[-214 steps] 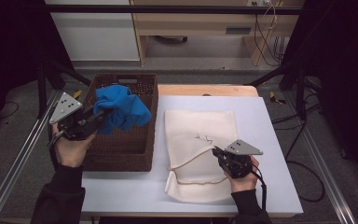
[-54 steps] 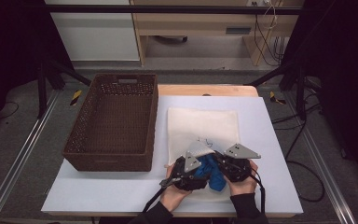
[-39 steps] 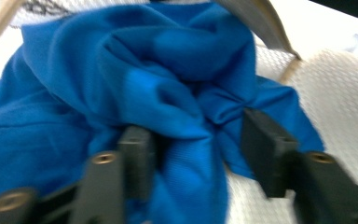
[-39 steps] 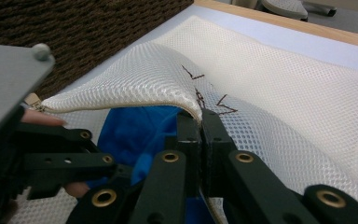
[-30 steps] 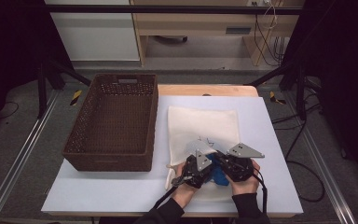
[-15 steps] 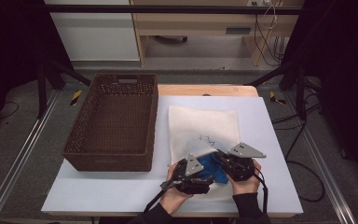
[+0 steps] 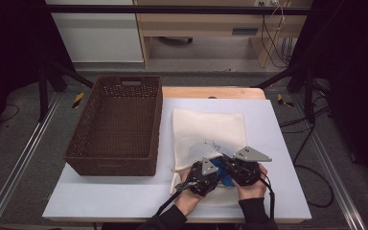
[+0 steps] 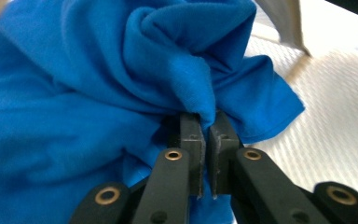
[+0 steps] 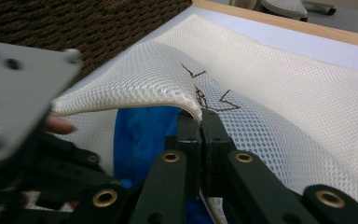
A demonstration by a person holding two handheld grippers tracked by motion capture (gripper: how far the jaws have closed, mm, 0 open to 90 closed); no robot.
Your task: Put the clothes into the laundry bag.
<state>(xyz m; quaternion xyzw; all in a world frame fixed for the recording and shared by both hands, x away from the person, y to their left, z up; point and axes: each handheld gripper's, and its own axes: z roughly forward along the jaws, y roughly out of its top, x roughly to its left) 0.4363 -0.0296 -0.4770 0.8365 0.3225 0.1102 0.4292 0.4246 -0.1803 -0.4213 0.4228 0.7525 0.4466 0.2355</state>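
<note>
- The table (image 7: 100,201) carries a brown basket (image 7: 117,124) at its left and a cream mesh bag (image 7: 208,132) lying flat just right of it, mouth toward the person
- Both hands work at the bag's near edge, close together; the basket stands well apart from them, and nothing lies between it and the bag
- The blue cloth (image 8: 98,84) sits bunched at the bag's mouth, partly under the raised mesh; in the high view a patch of it (image 7: 224,175) shows between the two grippers
- The right gripper (image 9: 200,116) has its jaws pinched on the upper rim of the bag (image 9: 135,79) and holds that layer up off the lower one, the cloth (image 9: 142,130) showing blue beneath it
- The left gripper (image 8: 204,121) has just been closing; its jaws now clamp a fold of the cloth, with the lower mesh (image 8: 326,107) under it
- In the right gripper view the left gripper's grey plate (image 9: 18,93) blocks the left of the opening
- Seven seconds ago the cloth hung over the basket in the left gripper and the right gripper already held the bag's rim; the basket now stands empty and the left hand has crossed to the bag
</note>
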